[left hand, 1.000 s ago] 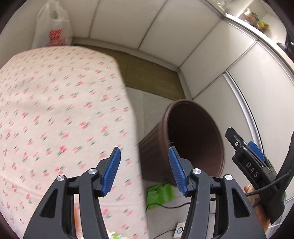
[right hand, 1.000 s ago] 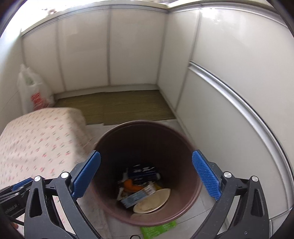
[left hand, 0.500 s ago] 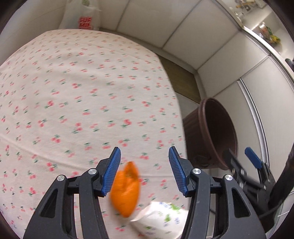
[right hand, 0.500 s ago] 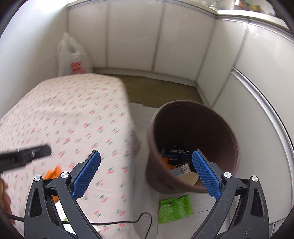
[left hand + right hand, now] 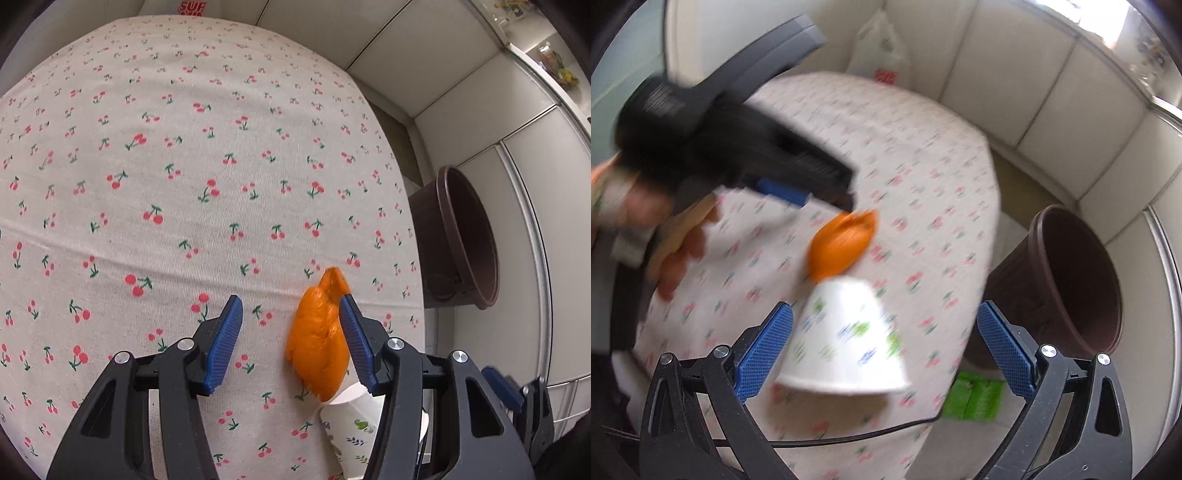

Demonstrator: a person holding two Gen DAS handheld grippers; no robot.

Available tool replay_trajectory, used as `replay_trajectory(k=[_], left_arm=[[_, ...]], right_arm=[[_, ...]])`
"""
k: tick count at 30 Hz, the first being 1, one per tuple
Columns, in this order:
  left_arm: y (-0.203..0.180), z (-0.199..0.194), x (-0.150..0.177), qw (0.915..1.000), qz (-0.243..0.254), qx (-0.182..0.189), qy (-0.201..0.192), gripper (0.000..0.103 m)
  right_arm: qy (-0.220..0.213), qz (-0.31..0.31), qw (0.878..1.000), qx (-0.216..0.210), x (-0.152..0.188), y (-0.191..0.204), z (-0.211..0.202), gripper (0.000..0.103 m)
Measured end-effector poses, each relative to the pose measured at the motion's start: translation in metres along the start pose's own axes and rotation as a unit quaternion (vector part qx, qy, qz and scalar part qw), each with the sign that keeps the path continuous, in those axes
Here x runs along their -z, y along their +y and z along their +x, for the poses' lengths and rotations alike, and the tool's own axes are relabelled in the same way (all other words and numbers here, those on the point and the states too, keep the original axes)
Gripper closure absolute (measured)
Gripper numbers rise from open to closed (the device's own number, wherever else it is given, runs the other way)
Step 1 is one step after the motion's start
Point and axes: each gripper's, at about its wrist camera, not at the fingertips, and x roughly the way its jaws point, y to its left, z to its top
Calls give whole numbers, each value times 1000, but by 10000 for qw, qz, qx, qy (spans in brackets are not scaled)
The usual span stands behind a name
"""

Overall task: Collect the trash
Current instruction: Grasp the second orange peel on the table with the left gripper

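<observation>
A round table under a cherry-print tablecloth [image 5: 184, 177] fills the left of both wrist views. On its near right portion lies a crumpled orange wrapper [image 5: 319, 339], and just beside it, seemingly touching, a white paper cup [image 5: 846, 343] printed with small green and blue leaves lies tipped on its side, its open mouth toward the right wrist camera; what is inside the cup cannot be made out.

The left gripper [image 5: 291, 343] hangs over the cloth with its blue-padded jaws about half spread, gripping nothing; the orange wrapper sits in front of its right-hand pad, not pinched between the two. In the right wrist view a person's hand [image 5: 670, 236] holds this tool, blurred, at upper left.

The right gripper [image 5: 884, 350] stands with jaws wide apart, the paper cup between them in the picture, with no pad pressing on it.

Right of the table, a brown plastic bin [image 5: 1075, 280] stands on the floor against white cabinet panels; its inside is too dark to tell the contents. A green packet [image 5: 973, 400] lies on the floor at its base. A white plastic bag [image 5: 881, 55] leans in the far corner.
</observation>
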Motion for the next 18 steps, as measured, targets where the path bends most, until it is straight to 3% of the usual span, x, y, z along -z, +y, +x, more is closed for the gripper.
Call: replay_trajectory(k=[3, 7, 11, 18], left_arm=[[-4, 5, 5, 9999, 84, -43, 102, 49], [-12, 9, 7, 9995, 272, -138, 130, 41], [-29, 17, 11, 9976, 589, -269, 231, 41], [-49, 25, 19, 9900, 1177, -753, 174, 41]], right_arm=[[191, -127, 9997, -63, 13, 12, -4, 7], [170, -85, 9998, -82, 23, 14, -14, 7], [172, 70, 9998, -54, 29, 7, -18, 7], [132, 294, 9995, -31, 32, -1, -20, 7]])
